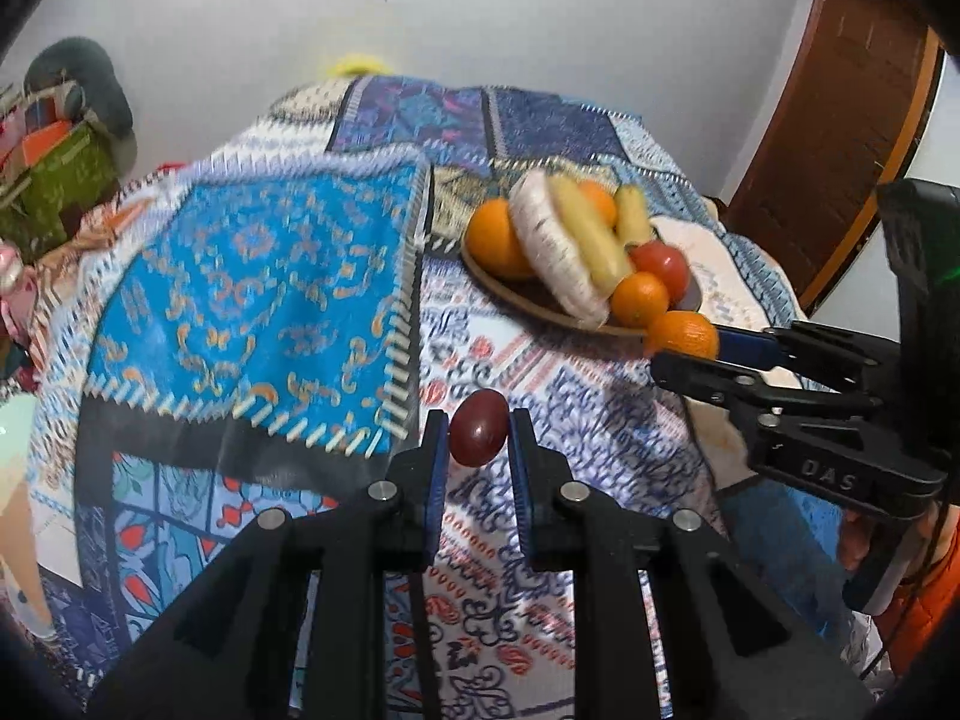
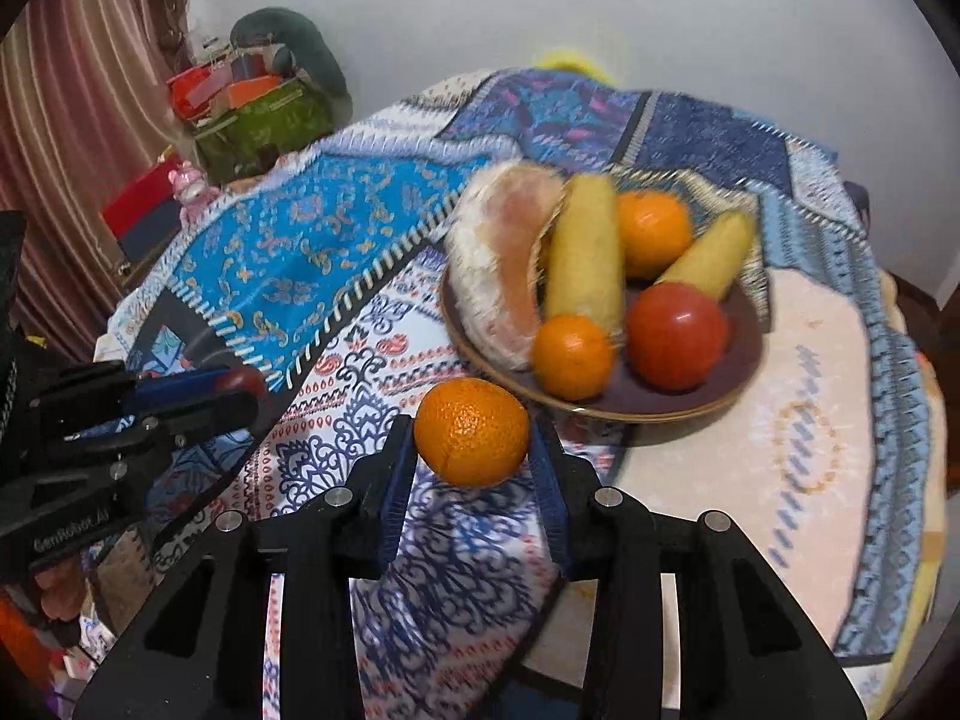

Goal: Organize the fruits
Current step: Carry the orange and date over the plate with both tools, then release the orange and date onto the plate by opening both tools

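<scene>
Small dark red oval fruit [image 1: 478, 428]: glossy, upright, pinched between two blue pads above the patterned cloth.

Orange [image 2: 471, 431]: dimpled peel, gripped at its sides, raised just short of the plate's near rim.

Brown plate [image 2: 690, 405] holds a peeled pomelo wedge [image 2: 501, 273] on its left edge, two bananas [image 2: 585, 261] leaning, a red apple [image 2: 677, 336], a small orange [image 2: 572, 356] in front, another orange [image 2: 653, 232] behind.

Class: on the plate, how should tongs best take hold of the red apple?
Grip the apple across its round middle, coming down from above. Its top is bare, while a small orange sits close on one side, a banana close behind, and the plate rim in front.
</scene>
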